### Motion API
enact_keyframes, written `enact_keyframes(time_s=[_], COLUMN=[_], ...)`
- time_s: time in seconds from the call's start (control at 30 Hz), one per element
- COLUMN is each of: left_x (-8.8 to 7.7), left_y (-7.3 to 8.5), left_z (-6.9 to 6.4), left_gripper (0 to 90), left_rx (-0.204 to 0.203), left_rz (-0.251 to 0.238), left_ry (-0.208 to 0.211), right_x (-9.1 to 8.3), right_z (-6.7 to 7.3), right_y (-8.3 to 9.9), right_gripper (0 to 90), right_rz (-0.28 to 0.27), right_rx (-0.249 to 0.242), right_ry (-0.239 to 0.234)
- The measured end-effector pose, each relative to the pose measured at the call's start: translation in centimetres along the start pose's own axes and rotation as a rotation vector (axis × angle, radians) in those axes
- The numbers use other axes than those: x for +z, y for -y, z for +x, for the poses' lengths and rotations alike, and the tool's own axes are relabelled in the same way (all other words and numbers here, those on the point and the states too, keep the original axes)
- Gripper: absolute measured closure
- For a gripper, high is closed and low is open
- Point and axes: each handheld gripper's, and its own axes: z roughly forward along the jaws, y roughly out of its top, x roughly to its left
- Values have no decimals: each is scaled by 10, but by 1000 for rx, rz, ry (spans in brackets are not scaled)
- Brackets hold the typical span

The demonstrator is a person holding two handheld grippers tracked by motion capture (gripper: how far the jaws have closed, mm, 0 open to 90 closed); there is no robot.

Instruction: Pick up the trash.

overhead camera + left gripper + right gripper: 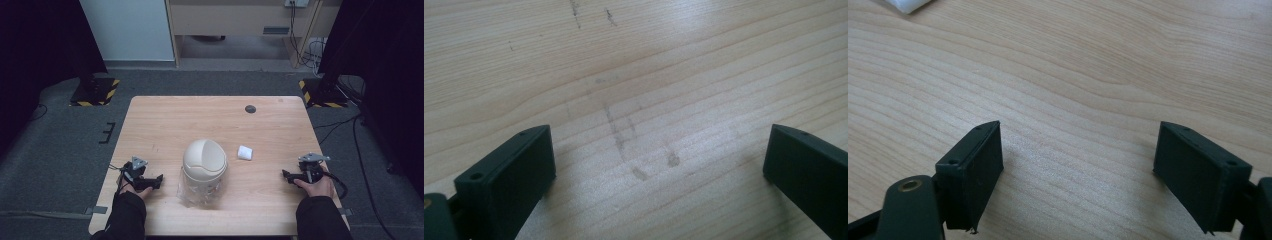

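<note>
A small cream bin with a domed swing lid [204, 159] stands near the front middle of the wooden table [200, 120], with a clear bag liner showing around its base. A white crumpled wad [245, 152] lies just right of it; its edge peeks in at the top left of the right gripper view [910, 5]. My left gripper [159, 179] rests on the table left of the bin, jaws wide apart over bare wood [659, 145]. My right gripper [285, 174] rests at the right side, open, with nothing between its jaws [1078, 160].
A dark round cable hole [250, 108] sits near the table's far edge. Faint grey scuff marks [621, 140] cross the wood ahead of the left gripper. Grey carpet, black stand bases with hazard tape [92, 92] and cables surround the table.
</note>
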Motion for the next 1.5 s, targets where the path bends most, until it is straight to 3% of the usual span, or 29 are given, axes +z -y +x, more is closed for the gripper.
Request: enact_keyframes(time_s=[0.33, 0.43, 0.63, 0.7, 0.87, 0.97, 1.13, 1.27, 1.5], left_x=[0, 0, 0, 0, 0, 0, 0, 0, 0], left_y=[0, 0, 0, 0, 0, 0, 0, 0, 0], left_z=[0, 0, -1, -1, -1, -2, -2, -2, -2], left_gripper=[0, 0, 0, 0, 0, 0, 0, 0, 0], left_rx=[0, 1, 1, 0, -3, -4, -5, -4, -5], left_rz=[0, 0, 1, 1, 1, 1, 1, 1, 1], left_ry=[0, -3, -4, -5, -8, -9, -8, -9, -9], right_x=[-7, -10, -21, -23, -30, -32, -36, -40, -50], right_z=[1, 2, 7, 8, 15, 17, 23, 26, 37], right_y=[-7, -11, -26, -28, -41, -42, -51, -56, -77], right_gripper=[206, 207, 218, 219, 219, 218, 212, 216, 209], right_rz=[-67, -109, -248, -262, -356, -373, -392, -416, -469], right_rx=[-5, 0, 13, 15, 30, 27, -29, -43, -65], right_ry=[-31, -43, -95, -100, -156, -164, -188, -195, -218])
